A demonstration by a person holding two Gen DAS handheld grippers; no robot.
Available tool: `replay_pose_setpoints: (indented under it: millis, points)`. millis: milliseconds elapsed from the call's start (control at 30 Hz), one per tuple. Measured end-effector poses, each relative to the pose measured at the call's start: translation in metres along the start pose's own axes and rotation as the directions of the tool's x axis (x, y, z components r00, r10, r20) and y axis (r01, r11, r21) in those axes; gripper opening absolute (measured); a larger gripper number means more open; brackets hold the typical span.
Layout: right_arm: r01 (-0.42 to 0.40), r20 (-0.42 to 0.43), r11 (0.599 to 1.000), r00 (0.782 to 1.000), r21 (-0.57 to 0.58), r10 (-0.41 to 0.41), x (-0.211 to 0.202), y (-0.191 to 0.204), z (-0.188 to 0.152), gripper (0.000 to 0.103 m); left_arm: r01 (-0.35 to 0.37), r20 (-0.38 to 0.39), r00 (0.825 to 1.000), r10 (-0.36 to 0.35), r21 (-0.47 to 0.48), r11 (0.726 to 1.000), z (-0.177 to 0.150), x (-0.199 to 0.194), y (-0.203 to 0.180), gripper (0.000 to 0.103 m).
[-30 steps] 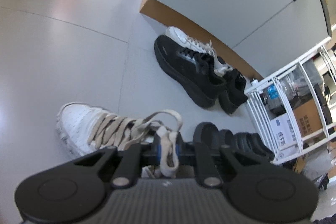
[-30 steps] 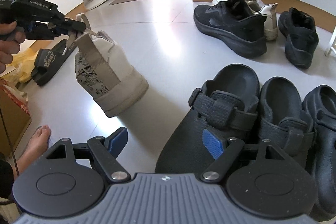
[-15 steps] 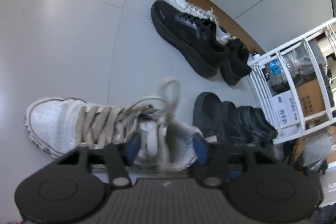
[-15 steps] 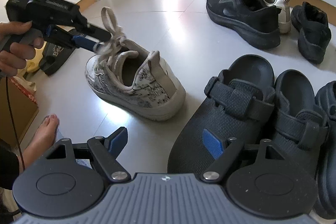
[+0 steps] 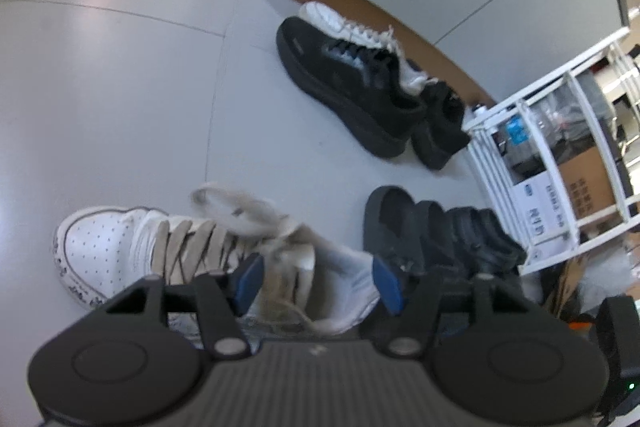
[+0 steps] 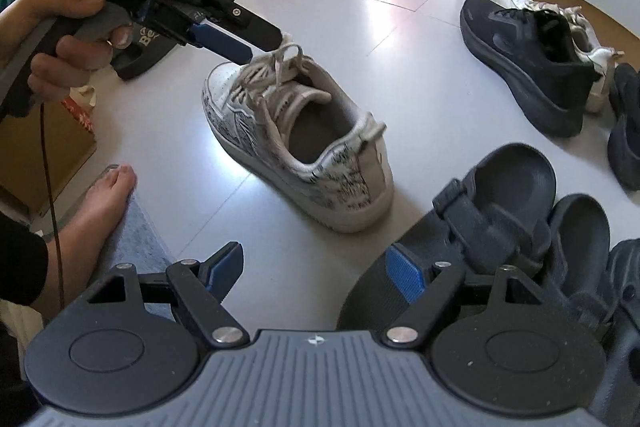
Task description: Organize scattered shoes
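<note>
A white sneaker with beige laces and black scribble print (image 6: 304, 143) stands upright on the grey floor, toe toward the left; it also shows in the left wrist view (image 5: 132, 259). My left gripper (image 5: 316, 287) is open just above its laces and tongue, holding nothing; in the right wrist view it (image 6: 260, 47) hovers over the laces. My right gripper (image 6: 320, 271) is open and empty, low over the floor beside a black strapped sandal (image 6: 492, 223).
A black sneaker (image 6: 524, 59), a white sneaker (image 6: 576, 23) and another black shoe (image 6: 624, 139) lie by the cabinet base. More black sandals (image 5: 448, 239) sit near a white wire rack (image 5: 552, 163). A bare foot (image 6: 100, 199), a black slipper (image 6: 144, 51) and a cardboard box (image 6: 52, 143) are at left.
The left gripper let go of the laces and opened. The white sneaker, held hanging by its laces a second ago, now stands on the floor beside the black sandal.
</note>
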State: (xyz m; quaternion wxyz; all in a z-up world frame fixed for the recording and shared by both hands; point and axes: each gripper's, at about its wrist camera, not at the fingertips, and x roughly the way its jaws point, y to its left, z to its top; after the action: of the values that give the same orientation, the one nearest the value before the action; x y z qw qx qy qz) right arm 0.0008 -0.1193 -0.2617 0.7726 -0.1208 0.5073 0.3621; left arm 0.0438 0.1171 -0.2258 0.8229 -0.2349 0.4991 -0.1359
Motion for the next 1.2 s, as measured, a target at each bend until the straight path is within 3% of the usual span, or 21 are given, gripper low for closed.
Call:
replay_pose_setpoints:
  millis: [300, 433, 600, 833, 1067, 1133, 1200]
  points:
    - [0.088, -0.034, 0.983, 0.996, 0.161, -0.084, 0.001, 0.031, 0.047, 0.082, 0.023, 0.016, 1.000, -0.022, -0.049, 0.999, 0.003, -0.021, 0.027, 0.068]
    - [0.140, -0.035, 0.965, 0.990, 0.223, -0.135, -0.004, 0.035, 0.063, 0.081, 0.042, 0.061, 0.997, -0.036, -0.106, 0.993, 0.009, -0.030, 0.044, 0.072]
    - [0.199, -0.020, 0.925, 0.979, 0.324, -0.204, -0.031, 0.026, 0.075, 0.081, 0.020, 0.094, 0.996, -0.010, -0.111, 0.994, 0.014, -0.037, 0.048, 0.076]
    - [0.185, 0.008, 0.886, 0.978, 0.425, -0.208, -0.036, 0.039, 0.073, 0.081, 0.003, 0.109, 0.994, 0.009, -0.107, 0.994, 0.010, -0.047, 0.051, 0.078]
    - [0.189, 0.003, 0.792, 0.972, 0.581, -0.235, -0.002, 0.047, 0.070, 0.079, -0.013, 0.126, 0.992, 0.021, -0.063, 0.998, -0.001, -0.072, 0.062, 0.079]
    - [0.184, -0.005, 0.779, 0.974, 0.599, -0.226, 0.007, 0.049, 0.069, 0.079, 0.027, 0.153, 0.988, -0.013, -0.091, 0.995, 0.001, -0.079, 0.067, 0.079]
    - [0.180, -0.011, 0.775, 0.976, 0.606, -0.218, 0.015, 0.050, 0.070, 0.079, 0.023, 0.166, 0.986, -0.008, -0.090, 0.996, 0.004, -0.079, 0.068, 0.081]
